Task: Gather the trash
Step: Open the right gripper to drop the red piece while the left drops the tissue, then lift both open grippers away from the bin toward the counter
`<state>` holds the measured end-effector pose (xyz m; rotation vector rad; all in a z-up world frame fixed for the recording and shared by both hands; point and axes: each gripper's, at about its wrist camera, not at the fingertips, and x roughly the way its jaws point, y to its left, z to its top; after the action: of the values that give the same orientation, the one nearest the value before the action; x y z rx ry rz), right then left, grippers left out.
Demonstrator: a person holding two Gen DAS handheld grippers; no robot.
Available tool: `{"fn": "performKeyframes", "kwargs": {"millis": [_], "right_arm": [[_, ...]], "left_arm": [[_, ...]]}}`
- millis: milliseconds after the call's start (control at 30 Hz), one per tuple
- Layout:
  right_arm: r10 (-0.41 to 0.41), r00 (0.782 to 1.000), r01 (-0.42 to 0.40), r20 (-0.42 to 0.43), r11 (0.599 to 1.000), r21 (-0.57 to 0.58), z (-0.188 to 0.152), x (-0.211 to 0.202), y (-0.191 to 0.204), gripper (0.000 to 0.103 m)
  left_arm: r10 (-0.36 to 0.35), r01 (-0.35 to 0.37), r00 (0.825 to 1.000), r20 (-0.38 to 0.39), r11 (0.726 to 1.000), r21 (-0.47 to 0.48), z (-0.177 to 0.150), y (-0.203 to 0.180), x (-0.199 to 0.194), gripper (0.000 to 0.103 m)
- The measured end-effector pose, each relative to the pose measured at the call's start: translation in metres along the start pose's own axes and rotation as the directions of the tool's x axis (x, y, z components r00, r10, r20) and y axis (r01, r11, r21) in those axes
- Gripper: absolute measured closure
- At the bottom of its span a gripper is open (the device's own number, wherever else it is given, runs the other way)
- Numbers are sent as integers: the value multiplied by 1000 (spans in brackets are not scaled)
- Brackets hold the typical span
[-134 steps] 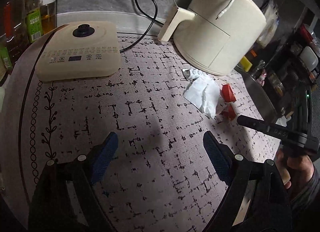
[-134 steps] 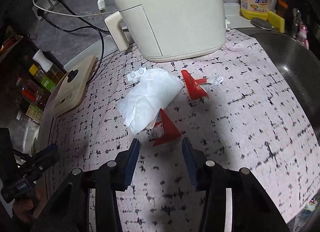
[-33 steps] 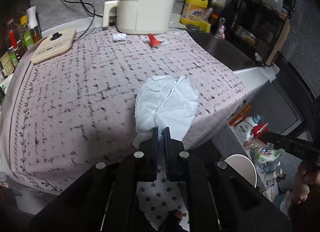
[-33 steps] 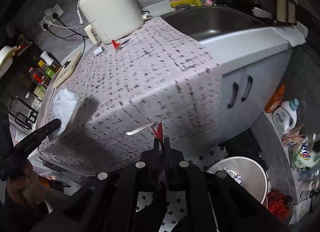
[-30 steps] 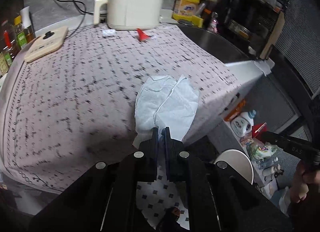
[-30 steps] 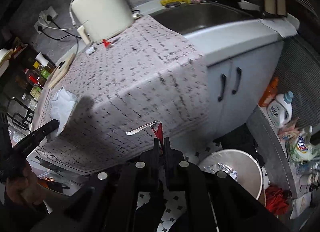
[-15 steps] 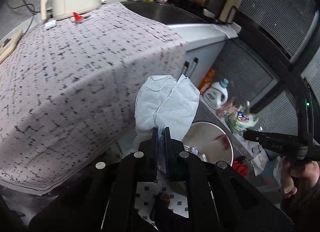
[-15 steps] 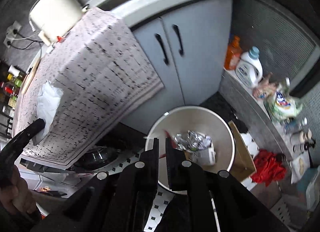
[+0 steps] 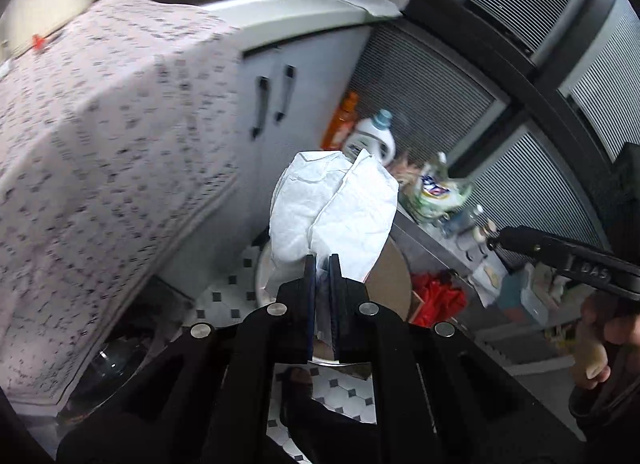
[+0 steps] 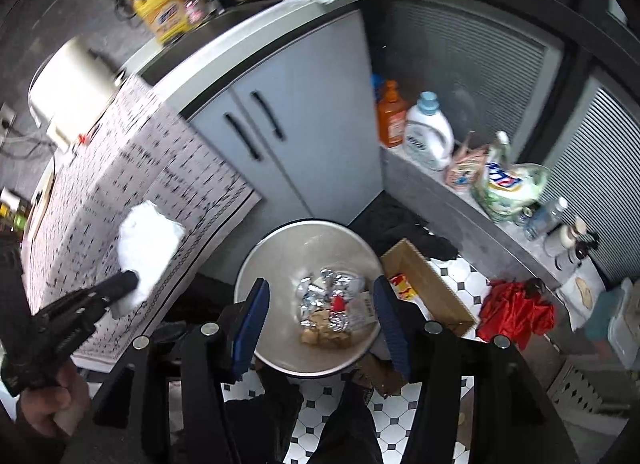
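Left gripper (image 9: 319, 264): I see it clamped on the white tissue (image 9: 332, 207), held in air beside the tablecloth edge (image 10: 224, 219).
Right gripper (image 10: 320, 306): I see its jaws wide and empty, above the trash bin (image 10: 256, 264).
Bin: on the floor; foil and a red scrap (image 10: 339, 302) inside.
Room: the cardboard box (image 10: 428, 284) touches the rim on the right.

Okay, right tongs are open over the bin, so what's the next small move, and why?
Probably swing the left tongs over the bin and open them. They are shut on the white tissue, which in the right wrist view hangs beside the bin's rim, not above it, while the right tongs are open and empty over the trash inside.
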<state>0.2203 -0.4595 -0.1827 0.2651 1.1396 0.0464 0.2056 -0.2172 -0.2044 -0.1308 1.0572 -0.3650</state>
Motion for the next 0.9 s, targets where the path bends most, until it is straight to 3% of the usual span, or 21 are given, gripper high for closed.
{"fn": "performKeyframes", "kwargs": {"millis": [367, 433, 600, 900], "right_arm": [[-42, 998, 37, 44, 995, 94, -7, -27, -48, 49], [-45, 998, 40, 47, 995, 96, -7, -30, -51, 49], [-43, 998, 39, 46, 994, 100, -8, -31, -55, 49], [24, 999, -26, 48, 999, 38, 11, -19, -31, 47]], "left_arm": [[-53, 60, 993, -105, 996, 62, 1, -36, 51, 96], [-64, 70, 990, -128, 997, 44, 0, -34, 61, 91], [-91, 94, 987, -128, 996, 13, -1, -29, 62, 48], [4, -5, 1000, -19, 999, -34, 14, -3, 23, 21]]}}
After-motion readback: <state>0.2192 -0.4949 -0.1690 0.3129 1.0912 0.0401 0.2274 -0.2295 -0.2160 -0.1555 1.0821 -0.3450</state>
